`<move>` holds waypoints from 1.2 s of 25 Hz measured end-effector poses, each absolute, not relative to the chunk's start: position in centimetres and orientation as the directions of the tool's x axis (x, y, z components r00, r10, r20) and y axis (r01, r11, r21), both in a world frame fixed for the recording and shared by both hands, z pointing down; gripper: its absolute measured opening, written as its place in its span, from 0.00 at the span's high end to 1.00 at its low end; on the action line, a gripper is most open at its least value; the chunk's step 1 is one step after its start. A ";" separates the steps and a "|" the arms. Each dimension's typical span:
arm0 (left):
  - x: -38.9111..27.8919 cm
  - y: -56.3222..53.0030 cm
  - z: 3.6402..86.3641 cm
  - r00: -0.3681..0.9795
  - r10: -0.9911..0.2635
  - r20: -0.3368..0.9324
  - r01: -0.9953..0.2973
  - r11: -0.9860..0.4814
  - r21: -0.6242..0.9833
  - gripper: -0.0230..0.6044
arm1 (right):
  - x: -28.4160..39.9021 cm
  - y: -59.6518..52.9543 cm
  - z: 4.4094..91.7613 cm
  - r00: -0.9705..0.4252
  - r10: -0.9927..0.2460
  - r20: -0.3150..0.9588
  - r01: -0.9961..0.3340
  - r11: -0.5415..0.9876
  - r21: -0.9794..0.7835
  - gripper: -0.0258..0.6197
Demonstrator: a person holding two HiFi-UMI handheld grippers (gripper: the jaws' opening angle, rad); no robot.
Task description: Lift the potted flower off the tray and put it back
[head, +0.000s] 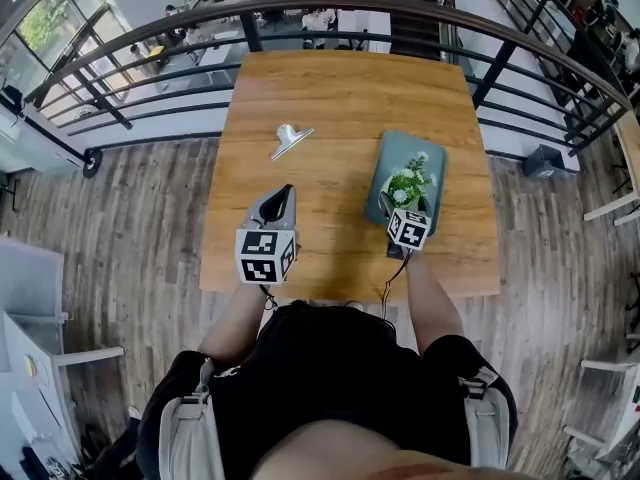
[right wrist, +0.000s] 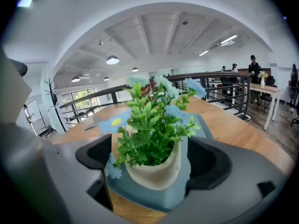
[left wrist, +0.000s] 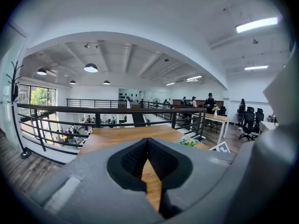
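Observation:
The potted flower (right wrist: 154, 169), green leaves and pale blue blooms in a cream pot, stands upright at the near end of the grey-blue tray (head: 402, 153) on the right of the wooden table (head: 340, 88). My right gripper (head: 404, 208) reaches in from the near side with its jaws on either side of the pot. It is open: a strip of tray shows between each black pad (right wrist: 212, 164) and the pot wall. My left gripper (head: 287, 190) hovers over the table's left-middle, shut and empty, its tips meeting (left wrist: 147, 141). The flower (left wrist: 188, 143) shows small at the right of the left gripper view.
A small metal clip (head: 290, 138) lies on the table beyond the left gripper. A dark railing (head: 300, 8) curves round the table's far side with a drop behind it. Desks, chairs and people are farther off at the right.

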State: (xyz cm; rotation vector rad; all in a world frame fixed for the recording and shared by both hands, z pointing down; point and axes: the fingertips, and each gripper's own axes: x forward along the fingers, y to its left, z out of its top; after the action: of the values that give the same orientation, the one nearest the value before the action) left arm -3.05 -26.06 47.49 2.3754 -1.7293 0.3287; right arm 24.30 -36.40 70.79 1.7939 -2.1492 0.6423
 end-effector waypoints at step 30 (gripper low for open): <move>2.9 -29.4 45.7 0.547 -0.812 0.201 -0.835 -0.546 0.066 0.94 | 24.2 -26.5 41.4 -0.079 -0.993 -0.083 -0.997 0.081 -0.015 0.97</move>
State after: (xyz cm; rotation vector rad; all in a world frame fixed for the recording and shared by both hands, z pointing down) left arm 2.87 -29.39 45.66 2.6255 -1.4086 0.2201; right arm 24.22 -26.49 41.36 2.1784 -2.3604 -0.0721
